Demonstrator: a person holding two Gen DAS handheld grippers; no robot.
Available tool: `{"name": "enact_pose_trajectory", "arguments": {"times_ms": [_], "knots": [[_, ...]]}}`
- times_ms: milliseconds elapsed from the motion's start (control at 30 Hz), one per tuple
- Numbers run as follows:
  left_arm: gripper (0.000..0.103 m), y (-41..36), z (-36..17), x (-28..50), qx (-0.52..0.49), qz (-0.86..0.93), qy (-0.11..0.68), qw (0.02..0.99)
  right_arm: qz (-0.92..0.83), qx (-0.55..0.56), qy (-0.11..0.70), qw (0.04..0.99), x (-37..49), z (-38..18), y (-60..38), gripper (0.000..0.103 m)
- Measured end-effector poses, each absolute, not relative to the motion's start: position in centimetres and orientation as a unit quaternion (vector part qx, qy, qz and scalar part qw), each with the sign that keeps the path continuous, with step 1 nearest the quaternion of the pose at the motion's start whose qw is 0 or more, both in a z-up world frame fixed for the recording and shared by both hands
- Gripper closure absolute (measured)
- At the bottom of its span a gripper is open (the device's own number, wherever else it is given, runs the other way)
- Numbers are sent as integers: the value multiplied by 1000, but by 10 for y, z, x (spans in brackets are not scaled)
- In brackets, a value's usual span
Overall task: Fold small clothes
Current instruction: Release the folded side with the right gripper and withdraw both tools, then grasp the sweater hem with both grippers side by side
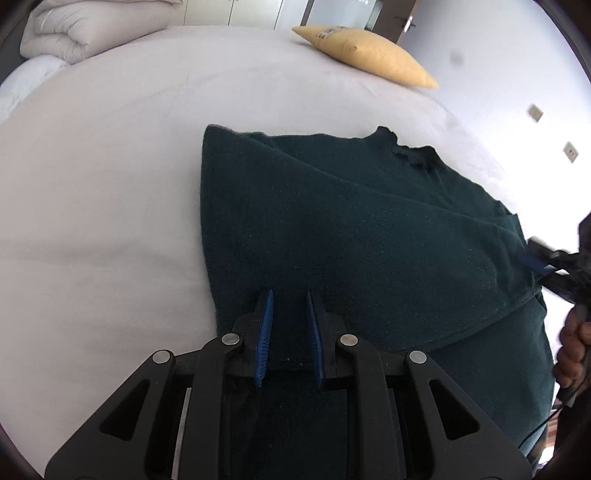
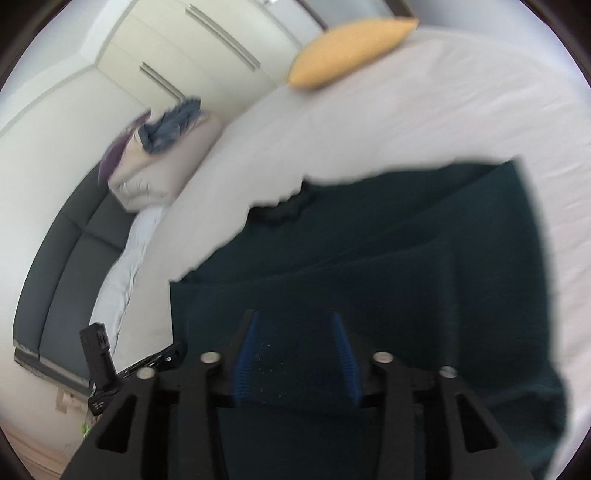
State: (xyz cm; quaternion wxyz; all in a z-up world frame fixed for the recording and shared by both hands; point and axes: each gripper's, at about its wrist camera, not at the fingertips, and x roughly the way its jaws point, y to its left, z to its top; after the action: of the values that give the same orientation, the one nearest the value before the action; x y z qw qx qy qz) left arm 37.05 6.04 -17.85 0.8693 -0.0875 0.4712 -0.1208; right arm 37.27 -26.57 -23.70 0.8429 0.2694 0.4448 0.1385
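A dark green knit sweater point(image 1: 351, 221) lies partly folded on the white bed point(image 1: 110, 184), its collar at the far edge. My left gripper point(image 1: 290, 299) sits at the sweater's near hem, with its blue pads a narrow gap apart and shut on the cloth between them. In the right wrist view, which is blurred, my right gripper point(image 2: 293, 315) stands open over the sweater point(image 2: 406, 258); the cloth lies below the jaws without being pinched. The left wrist view shows the right gripper point(image 1: 535, 264) at the sweater's right edge, held by a hand point(image 1: 572, 343).
A yellow pillow point(image 1: 369, 55) lies at the far side of the bed, and a folded duvet point(image 1: 74, 29) sits at the far left corner. The right wrist view shows a wardrobe point(image 2: 184, 55), a pile of clothes point(image 2: 173, 125) on bedding, and a dark padded headboard point(image 2: 66, 277).
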Motion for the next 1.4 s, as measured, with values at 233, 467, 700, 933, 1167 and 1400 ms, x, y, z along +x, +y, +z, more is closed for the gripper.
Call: {"name": "enact_pose_trajectory", "arguments": {"times_ms": [233,467,700,933,1167,1400], "knots": [[85,87,-172,343,-110,-144,460,869,69,338,388,855,339,-235,-341,81],[58,141,-148,263,-181,-107,442,872,35,303,331,893,238,-192,-369,39],[20,158,-146,171,-246,-140,447,848,69,214,335,915,150,-178,-341,29],[20,162,-167,105,-274,-162,490,812,70,230,327,914,91,-185,-345,25],[21,169,-178,57,-291,-173,515,787,62,260,335,904,64,-204,-358,25],[21,160,-193,38,-300,-190,542,762,79,272,330,901,55,-209,-349,25]]}}
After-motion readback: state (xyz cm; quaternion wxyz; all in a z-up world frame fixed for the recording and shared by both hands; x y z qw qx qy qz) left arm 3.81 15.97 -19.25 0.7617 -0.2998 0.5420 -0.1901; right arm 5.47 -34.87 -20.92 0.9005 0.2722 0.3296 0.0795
